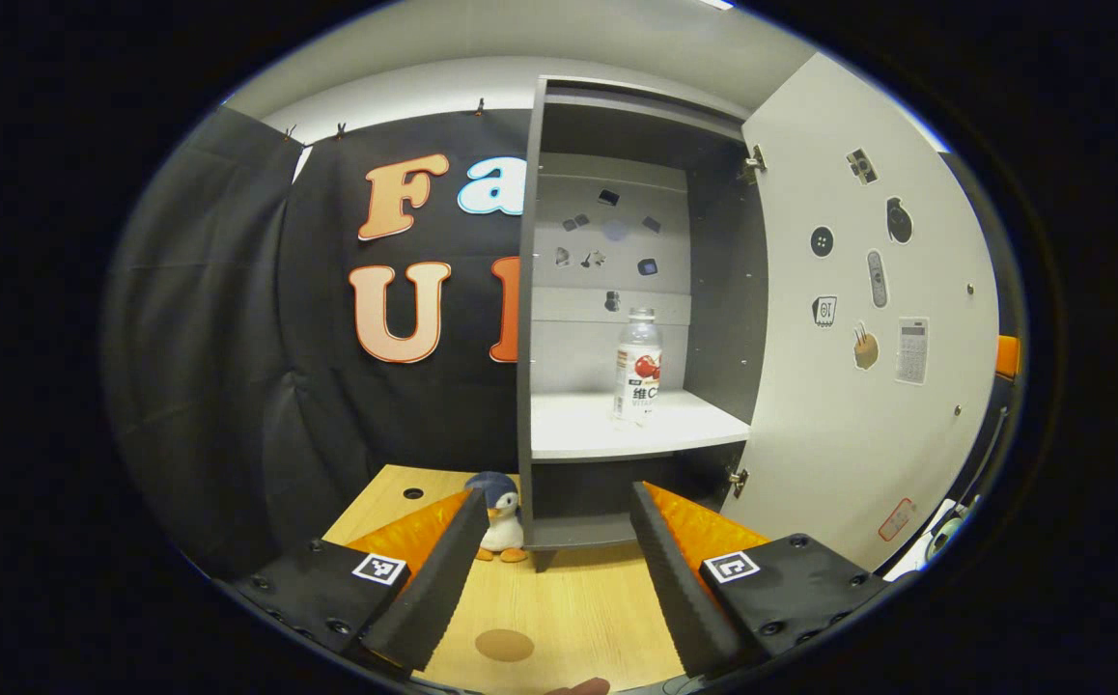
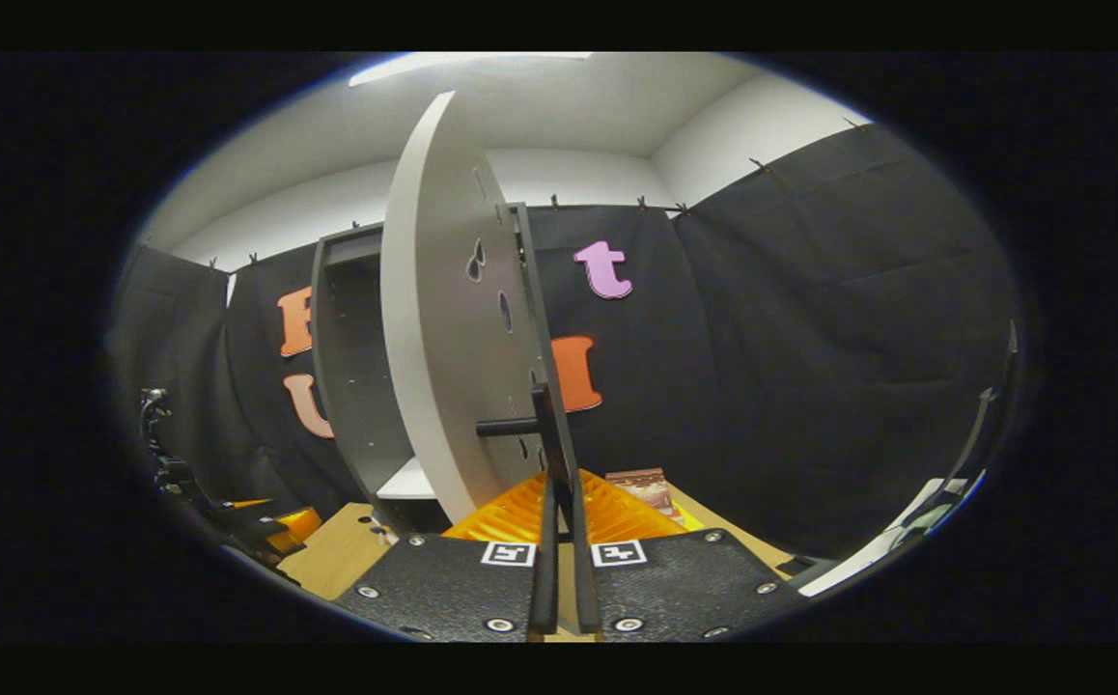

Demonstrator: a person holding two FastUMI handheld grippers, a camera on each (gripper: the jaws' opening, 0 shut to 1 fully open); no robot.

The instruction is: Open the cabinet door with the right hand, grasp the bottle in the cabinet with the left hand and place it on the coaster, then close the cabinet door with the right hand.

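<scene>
- On the white shelf of the dark grey cabinet, a clear plastic bottle with a red-and-white label is seen standing upright, toward the shelf's right side and apart from the walls.
- Scattered small stickers are noted on the cabinet's pale back panel above the bottle.
- The white cabinet door with stickers on its inner face is swung wide open to the right of the shelf.
- A round brown coaster is recorded lying flat on the light wooden tabletop, in front of the cabinet and between the left gripper's fingers as viewed.
- The left gripper is held in front of the cabinet, its black-padded fingers spread wide with nothing between them.
- A small plush penguin sits on the table beside the cabinet's lower left corner.
- In the right gripper view, the right gripper is pinched on the door's thin black bar handle, the fingers nearly together with the bar clamped between them.
</scene>
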